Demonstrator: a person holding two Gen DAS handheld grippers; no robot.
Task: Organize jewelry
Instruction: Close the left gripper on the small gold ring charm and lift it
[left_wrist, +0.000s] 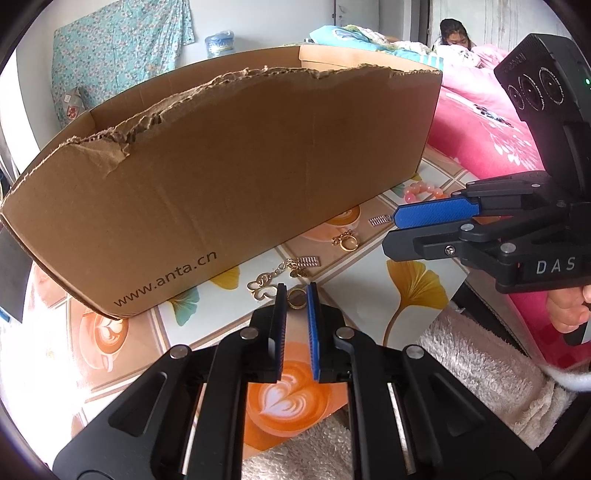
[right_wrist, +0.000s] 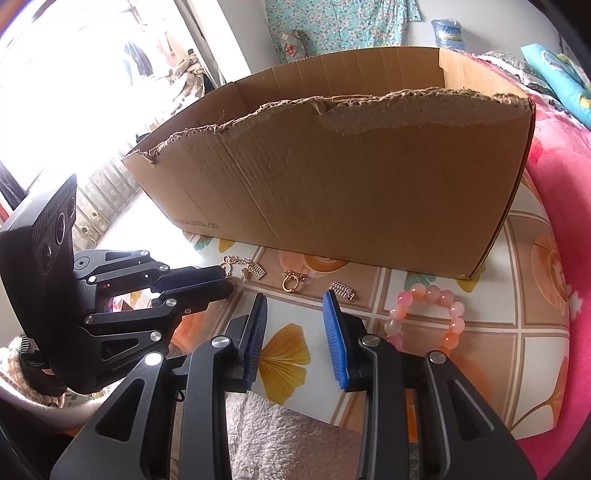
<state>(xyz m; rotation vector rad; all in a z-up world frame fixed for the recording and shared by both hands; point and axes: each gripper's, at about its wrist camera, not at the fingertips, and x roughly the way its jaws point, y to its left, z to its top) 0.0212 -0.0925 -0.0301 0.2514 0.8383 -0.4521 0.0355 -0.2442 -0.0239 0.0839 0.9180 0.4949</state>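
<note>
The step in hand appeared to be the pick-up of the first piece. The left gripper (left_wrist: 296, 291) stood with jaws narrowly parted around a small gold ring (left_wrist: 296, 301), the pads apparently not yet pressing it. The next move would call for closing squarely on the thin band, then lifting it over the torn wall of the cardboard box (left_wrist: 229, 184).

To the right lay a butterfly chain (right_wrist: 242, 268), a gold clasp ring (right_wrist: 290, 282), a silver charm (right_wrist: 343, 291) and a pink bead bracelet (right_wrist: 428, 317). The right gripper (right_wrist: 295, 332) hovered partly open, holding nothing.

The worktop (right_wrist: 480, 332) carried a patterned cloth; a pink bed (left_wrist: 480, 140) lay beyond, with a person on it.
</note>
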